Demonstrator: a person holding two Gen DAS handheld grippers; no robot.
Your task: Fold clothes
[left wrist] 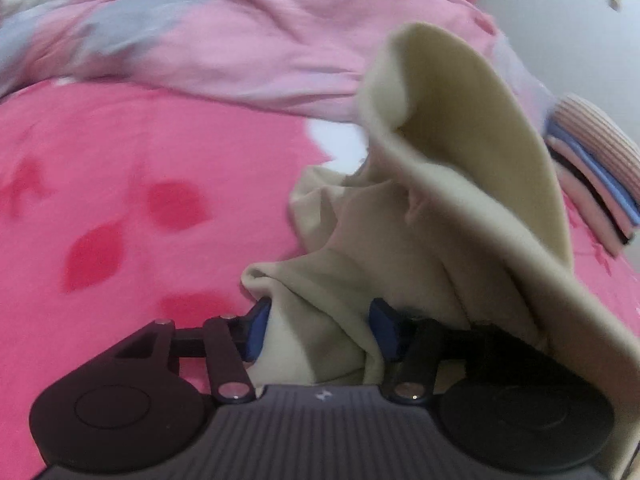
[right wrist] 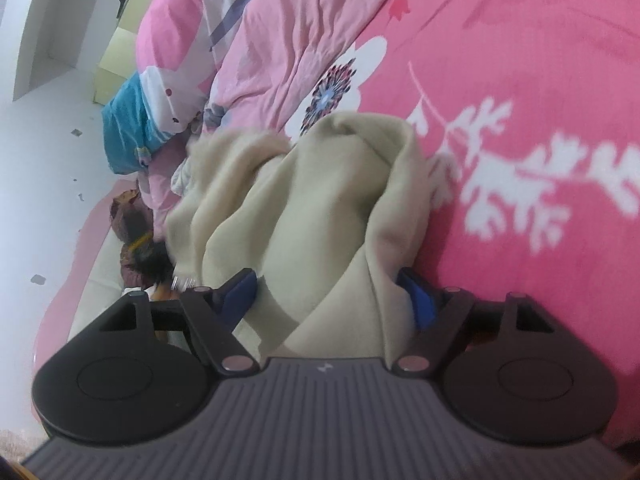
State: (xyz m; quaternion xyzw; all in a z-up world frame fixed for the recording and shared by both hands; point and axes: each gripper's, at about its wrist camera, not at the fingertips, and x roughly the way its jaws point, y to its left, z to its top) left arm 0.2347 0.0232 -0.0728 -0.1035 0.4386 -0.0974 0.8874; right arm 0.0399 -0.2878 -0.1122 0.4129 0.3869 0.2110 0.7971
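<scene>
A bed spread with a bright pink floral sheet (right wrist: 520,80) carries a rumpled cream garment (right wrist: 304,200), a crumpled pale pink quilt (left wrist: 240,48) — and, at one edge, a folded stack of clothes (left wrist: 592,176).

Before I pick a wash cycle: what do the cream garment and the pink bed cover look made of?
The cream garment looks like soft fleece or brushed knit: matte, fuzzy surface, thick rounded folds. The pink bed cover looks like thin woven cotton or a blend: flat, printed with white flowers, faintly ribbed. Neither fibre can be confirmed by sight.
</scene>
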